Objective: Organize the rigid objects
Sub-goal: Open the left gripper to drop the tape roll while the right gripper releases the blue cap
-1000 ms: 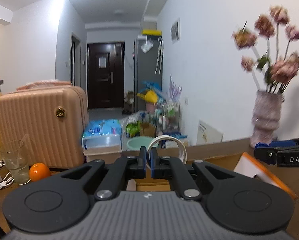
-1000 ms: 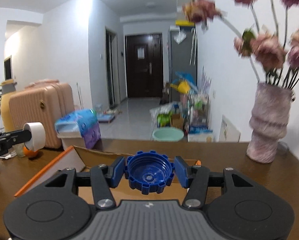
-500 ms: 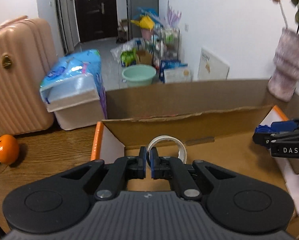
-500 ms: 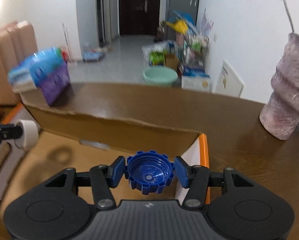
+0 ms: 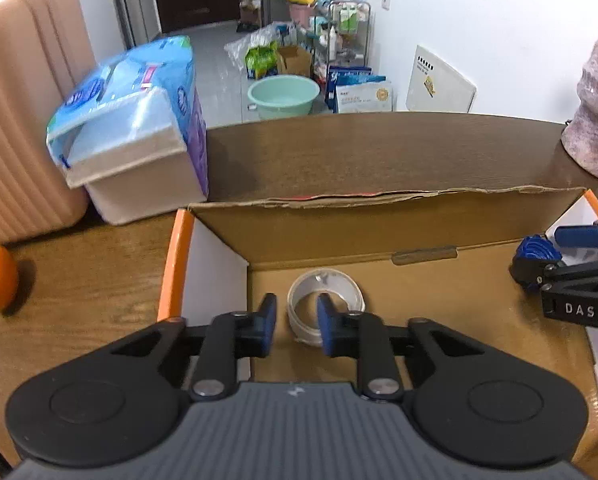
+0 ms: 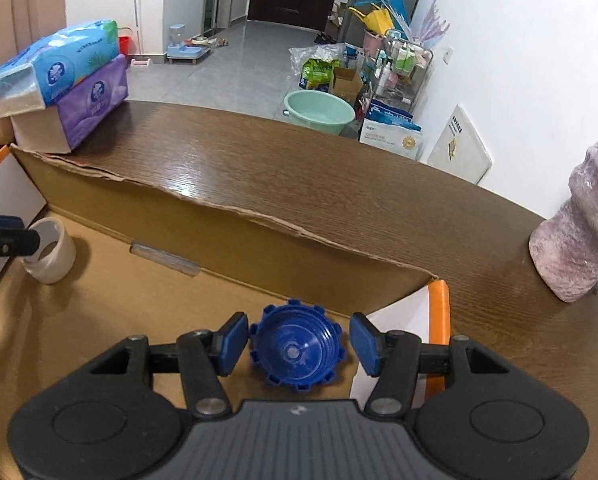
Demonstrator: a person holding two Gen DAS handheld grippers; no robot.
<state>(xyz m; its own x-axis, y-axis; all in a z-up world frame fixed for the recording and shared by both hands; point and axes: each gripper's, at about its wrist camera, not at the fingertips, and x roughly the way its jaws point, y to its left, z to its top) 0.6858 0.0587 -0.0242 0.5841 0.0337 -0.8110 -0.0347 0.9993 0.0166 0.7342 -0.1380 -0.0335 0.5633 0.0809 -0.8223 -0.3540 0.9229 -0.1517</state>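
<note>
Now both hand-held grippers are spread, left [image 5: 295,324] beside the tape roll [image 5: 325,307], right [image 6: 295,344] around the blue cap [image 6: 295,354]; either could be knocked during withdrawal.

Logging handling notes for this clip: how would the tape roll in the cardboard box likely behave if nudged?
The tape roll looks thin-walled and nearly used up, so probably light. Lying on its curved side in the cardboard box, it would likely roll. The thin ring may flex if squeezed.

Blue bottle cap [image 6: 296,352], white tape roll [image 5: 325,304], brown cardboard box [image 5: 379,224] with orange edge, dark wood-grain table [image 6: 339,184].
</note>
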